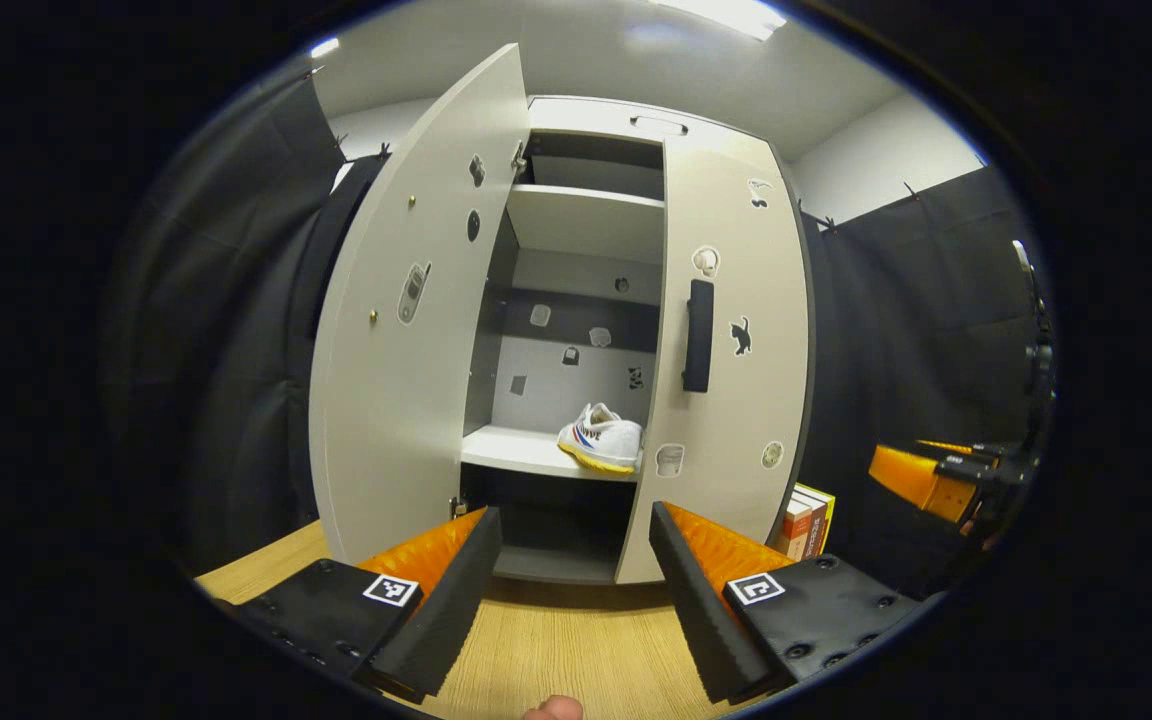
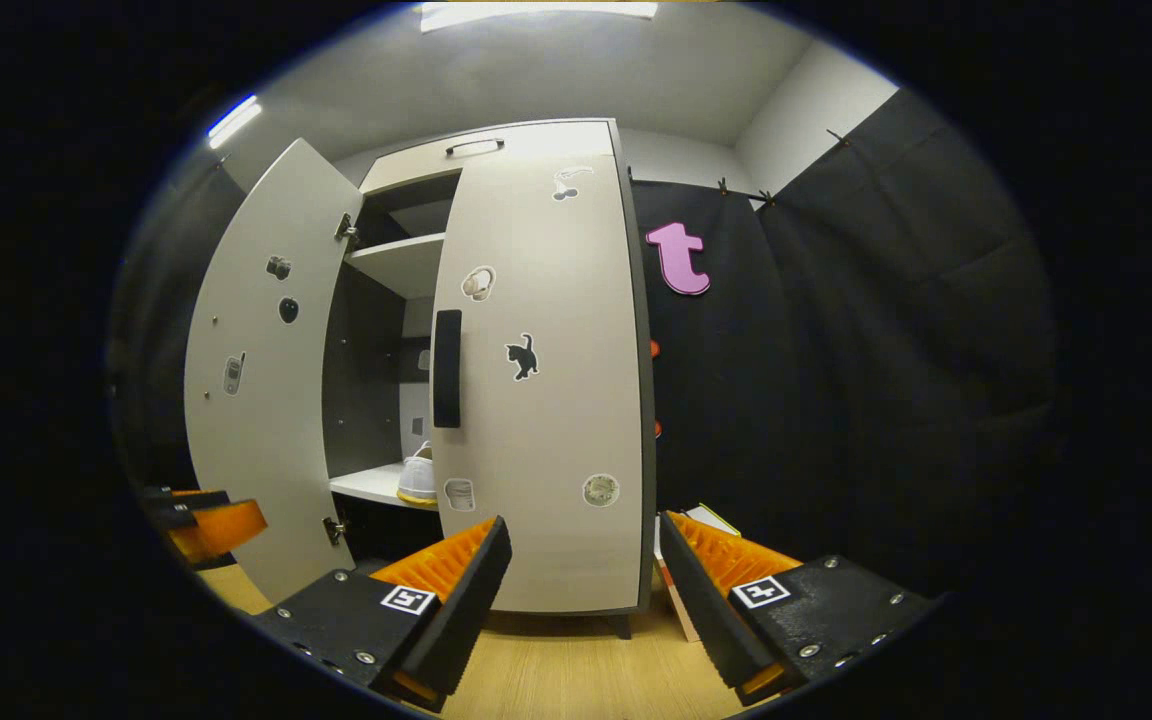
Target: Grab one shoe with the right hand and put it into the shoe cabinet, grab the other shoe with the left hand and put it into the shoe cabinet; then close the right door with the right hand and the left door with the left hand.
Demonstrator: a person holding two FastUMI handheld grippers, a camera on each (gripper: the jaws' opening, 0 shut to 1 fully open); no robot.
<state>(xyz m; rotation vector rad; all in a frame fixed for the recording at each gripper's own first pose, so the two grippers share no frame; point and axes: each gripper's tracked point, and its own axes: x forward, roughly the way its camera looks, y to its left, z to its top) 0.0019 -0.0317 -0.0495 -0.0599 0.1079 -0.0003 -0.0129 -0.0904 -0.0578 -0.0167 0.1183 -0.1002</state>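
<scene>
Ahead-left of the spread, empty left gripper (image 1: 574, 590), the left door (image 1: 406, 310) stands open: a rigid panel, best pushed flat near its free edge.

Left tongs (image 1: 576, 590): two wedge-shaped fingers with ribbed inner faces, each bolted to a flat black mounting plate (image 1: 331, 605) with round screw heads along the edges. Each plate carries a small square black-and-white marker tag (image 1: 391, 589). A fingertip (image 1: 553, 709) pokes in at the bottom edge of the left gripper view. Right tongs (image 2: 581, 590): same build, ribbed wedge fingers, black plates (image 2: 836, 605) with silvery screws, one square marker tag (image 2: 762, 592) per side.
</scene>
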